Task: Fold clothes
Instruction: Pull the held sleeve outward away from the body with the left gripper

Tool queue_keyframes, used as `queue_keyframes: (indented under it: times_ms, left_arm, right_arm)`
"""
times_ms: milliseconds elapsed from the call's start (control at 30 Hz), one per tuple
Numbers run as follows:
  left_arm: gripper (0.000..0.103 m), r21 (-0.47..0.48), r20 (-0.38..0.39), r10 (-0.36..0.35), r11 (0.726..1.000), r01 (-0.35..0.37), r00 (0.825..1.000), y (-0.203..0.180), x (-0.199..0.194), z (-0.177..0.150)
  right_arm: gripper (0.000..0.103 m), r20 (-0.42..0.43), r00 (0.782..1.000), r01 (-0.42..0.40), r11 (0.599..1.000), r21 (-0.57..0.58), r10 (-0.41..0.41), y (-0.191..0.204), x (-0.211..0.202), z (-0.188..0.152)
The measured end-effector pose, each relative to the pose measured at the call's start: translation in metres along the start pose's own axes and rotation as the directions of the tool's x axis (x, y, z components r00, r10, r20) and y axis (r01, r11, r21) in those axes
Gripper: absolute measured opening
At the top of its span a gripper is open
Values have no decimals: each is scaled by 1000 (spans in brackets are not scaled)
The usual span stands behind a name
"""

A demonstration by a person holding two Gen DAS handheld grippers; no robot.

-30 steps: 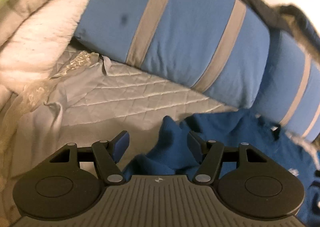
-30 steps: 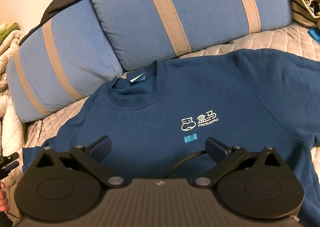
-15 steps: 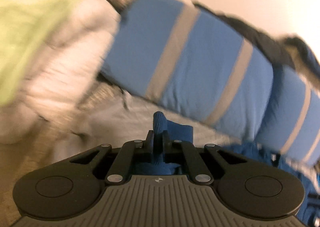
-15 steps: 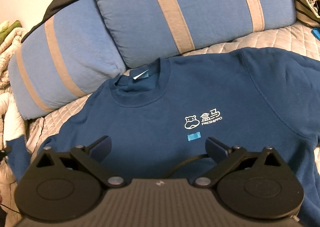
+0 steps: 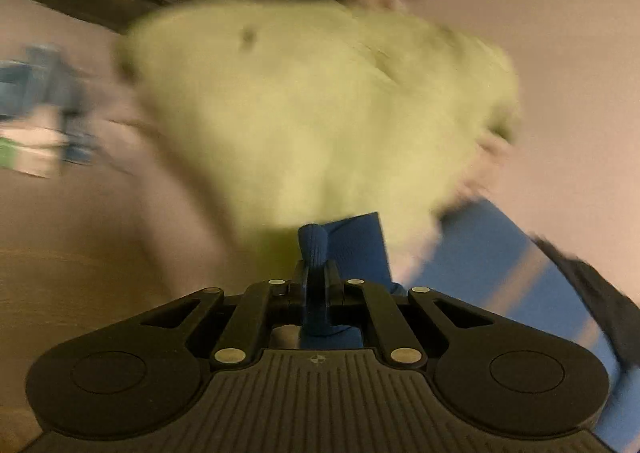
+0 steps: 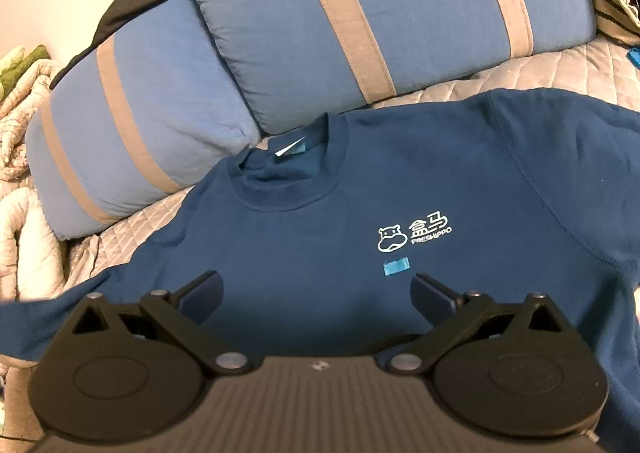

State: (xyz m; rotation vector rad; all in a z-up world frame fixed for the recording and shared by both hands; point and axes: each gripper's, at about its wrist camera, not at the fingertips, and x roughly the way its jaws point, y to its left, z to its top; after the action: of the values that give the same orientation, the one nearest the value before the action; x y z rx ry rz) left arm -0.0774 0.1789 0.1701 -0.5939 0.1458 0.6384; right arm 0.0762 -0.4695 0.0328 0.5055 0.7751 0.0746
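A dark blue sweatshirt (image 6: 400, 193) with a white hippo logo lies face up on the quilted bed, neck toward the pillows. My right gripper (image 6: 316, 293) hovers open over its chest, nothing between the fingers. In the left wrist view my left gripper (image 5: 316, 277) is shut on the ribbed cuff of the sweatshirt's sleeve (image 5: 316, 249), which sticks up past the fingertips. The sleeve (image 6: 48, 317) stretches off the left edge of the right wrist view. The left wrist view is heavily blurred.
Two blue pillows (image 6: 360, 25) with grey stripes lean behind the sweatshirt. A pale green plush blanket (image 5: 320, 113) fills the left wrist view. A cream knitted throw (image 6: 24, 245) is bunched at the left of the bed. A striped bag (image 6: 616, 13) sits far right.
My left gripper closed on the sleeve cuff and lifted it up and away, swinging toward the green blanket. The sleeve has pulled taut to the left. My right gripper stayed put.
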Motion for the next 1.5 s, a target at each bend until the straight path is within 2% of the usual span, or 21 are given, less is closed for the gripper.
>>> queue_keyframes:
  times_ms: [67, 100, 200, 300, 400, 633, 800, 967, 1200, 1333, 1400, 1467, 1500]
  left_arm:
    - [8, -5, 0, 115, 993, -115, 993, 22, 4, -14]
    - [7, -4, -9, 174, 985, -174, 985, 33, 9, -24]
    - [8, -8, -67, 329, 944, -330, 942, 70, 27, -52]
    - [8, -32, -177, 414, 904, -426, 893, 113, 42, -78]
    - [8, -43, -207, 430, 893, -447, 879, 131, 46, -88]
    - [8, 4, -138, 421, 906, -424, 897, 122, 39, -74]
    - [8, 59, -86, 432, 902, -429, 898, 110, 44, -62]
    - [8, 102, -100, 443, 895, -434, 891, 109, 49, -70]
    - [8, 134, -97, 400, 912, -386, 911, 102, 42, -73]
    - [10, 92, -120, 375, 926, -365, 919, 108, 42, -71]
    - [21, 48, -140, 372, 928, -369, 918, 115, 40, -70]
    - [44, -5, -153, 362, 930, -367, 919, 124, 35, -71]
    - [48, -37, -157, 348, 933, -358, 924, 129, 31, -71]
  right_arm:
    - [103, -4, 1000, -2, 1000, 3, 2, 0, 0, 0]
    - [103, -8, 1000, -3, 1000, 4, 3, 0, 1, 0]
    - [103, -14, 1000, -4, 1000, 2, 4, 0, 1, -1]
    - [103, -20, 1000, -1, 1000, -5, 1, 0, 2, -2]
    - [103, -31, 1000, 1, 1000, -10, -2, 0, 4, -3]
    - [103, -46, 999, -7, 1000, -24, 6, 0, 6, -4]
    - [103, -53, 998, -18, 999, -33, 16, 0, 7, -4]
    - [103, -61, 998, -29, 998, -51, 26, 1, 7, -4]
    - [103, -76, 997, -40, 995, -88, 33, 5, 9, -5]
    - [103, -76, 997, -41, 995, -96, 34, 5, 9, -6]
    - [103, -77, 997, -38, 994, -98, 31, 5, 9, -6]
    - [103, -80, 996, -40, 995, -97, 32, 5, 8, -6]
    - [103, -80, 996, -41, 995, -96, 33, 5, 8, -5]
